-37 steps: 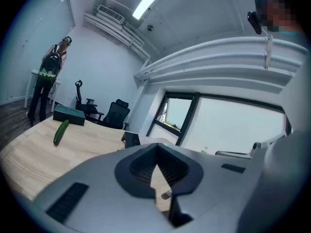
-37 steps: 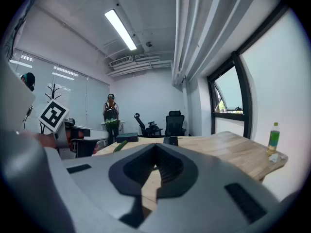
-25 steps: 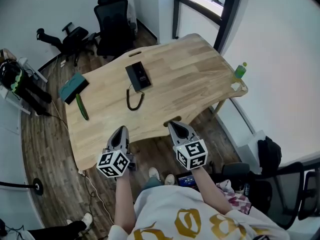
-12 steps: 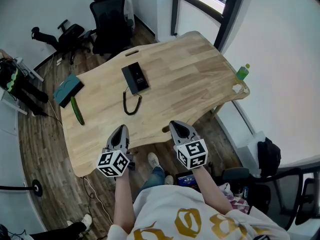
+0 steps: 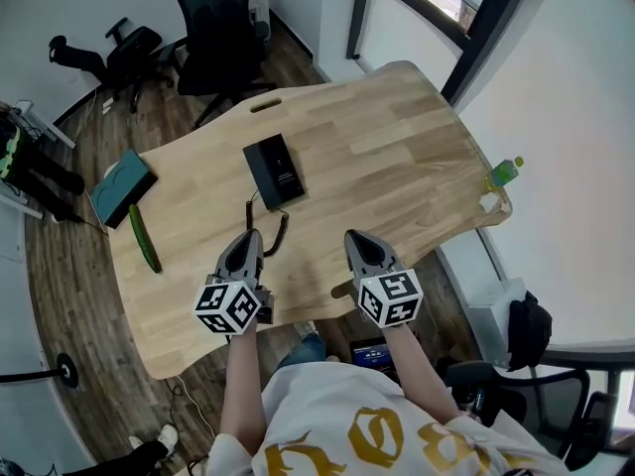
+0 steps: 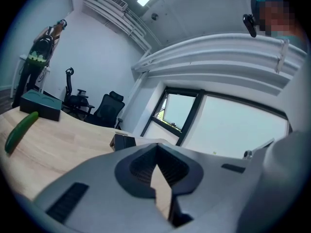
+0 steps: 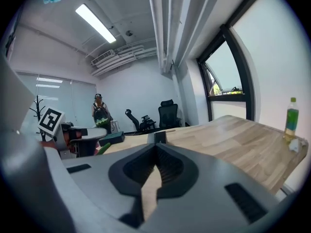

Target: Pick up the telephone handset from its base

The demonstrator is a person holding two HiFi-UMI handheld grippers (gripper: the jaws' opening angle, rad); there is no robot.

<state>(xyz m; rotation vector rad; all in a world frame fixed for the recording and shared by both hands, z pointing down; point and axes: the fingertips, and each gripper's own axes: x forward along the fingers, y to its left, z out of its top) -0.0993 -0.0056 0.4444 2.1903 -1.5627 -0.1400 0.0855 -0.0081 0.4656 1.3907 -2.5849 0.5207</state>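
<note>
Your left gripper (image 5: 249,236) (image 6: 156,160) has its jaws pressed together at the tips with nothing between them, and your right gripper (image 5: 354,237) (image 7: 155,155) is the same: tips meeting, empty. Both hang side by side over the near edge of the desk (image 5: 397,137), on either side of the curved cut-out where you stand, and touch nothing. The telephone (image 5: 275,170) (image 6: 124,141) (image 7: 159,137) lies flat about midway between the near and far edges, a little toward the left end; from above it reads as one dark slab, so you cannot tell the handset from its base. Its coiled cord (image 5: 270,228) loops back toward the near edge and ends just beside your left gripper's tip. The wood between your right gripper and the telephone is bare, and the whole right half of the desk is open out to the right end, where a green bottle (image 5: 504,173) (image 7: 291,119) stands just beyond the edge. At the left end a cucumber (image 5: 144,238) (image 6: 20,130) lies near the edge, with a teal box (image 5: 122,188) (image 6: 41,104) just beyond it, both well apart from the telephone. Office chairs (image 5: 213,13) stand past the far edge.
</note>
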